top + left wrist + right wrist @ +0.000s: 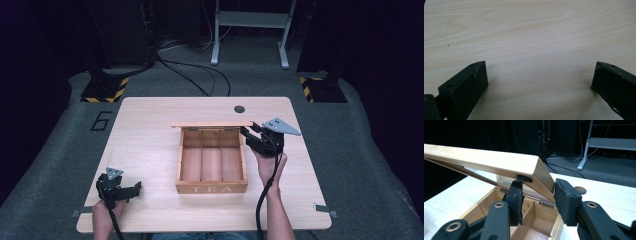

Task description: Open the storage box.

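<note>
Right gripper (537,195): spread around the corner of the lid (499,161); push the lid back slowly, box (211,188) steady.
Left gripper (539,82): spread, empty, on the tabletop (529,32) left of the box.

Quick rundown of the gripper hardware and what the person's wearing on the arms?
Both grippers, left and right, are black with two blocky jaws, round rivets at the arm joints, a grey three-cornered plate on top and a black cable trailing back. Forearms are bare, no sleeves in view.
</note>
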Motion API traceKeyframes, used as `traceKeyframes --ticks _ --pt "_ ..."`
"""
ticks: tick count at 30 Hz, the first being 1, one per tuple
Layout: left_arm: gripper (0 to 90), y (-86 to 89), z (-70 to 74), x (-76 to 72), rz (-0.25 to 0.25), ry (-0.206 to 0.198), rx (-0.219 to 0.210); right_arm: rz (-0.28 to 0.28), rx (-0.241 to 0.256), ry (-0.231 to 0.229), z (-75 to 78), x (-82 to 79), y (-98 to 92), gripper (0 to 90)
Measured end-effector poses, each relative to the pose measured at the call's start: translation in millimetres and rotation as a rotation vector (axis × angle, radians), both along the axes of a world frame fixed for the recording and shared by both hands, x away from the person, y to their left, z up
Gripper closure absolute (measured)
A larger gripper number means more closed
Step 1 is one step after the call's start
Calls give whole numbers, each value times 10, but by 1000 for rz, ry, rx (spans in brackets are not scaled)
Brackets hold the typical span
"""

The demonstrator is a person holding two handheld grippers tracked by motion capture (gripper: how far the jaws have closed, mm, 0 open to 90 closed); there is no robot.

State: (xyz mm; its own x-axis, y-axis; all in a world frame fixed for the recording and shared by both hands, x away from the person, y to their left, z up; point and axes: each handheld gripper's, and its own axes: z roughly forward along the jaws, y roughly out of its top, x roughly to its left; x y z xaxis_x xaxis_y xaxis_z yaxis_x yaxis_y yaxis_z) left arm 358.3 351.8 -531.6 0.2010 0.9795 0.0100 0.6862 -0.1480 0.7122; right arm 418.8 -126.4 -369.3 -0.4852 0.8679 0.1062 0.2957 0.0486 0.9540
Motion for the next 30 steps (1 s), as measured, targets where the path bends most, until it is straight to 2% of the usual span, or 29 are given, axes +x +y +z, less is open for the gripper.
traceKeyframes --ticks 5,13,17,30 --pt "3 0 1 0 0 1 -1 4 -17 -6 -32 -45 -2 583" --pt "3 -1 2 1 1 3 -5 21 17 10 -119 -101 -25 556" --pt "4 -1 2 1 1 2 -5 30 8 18 -156 -135 -30 542" --pt "4 2 3 4 -3 1 -2 46 20 72 -390 -217 -56 400"
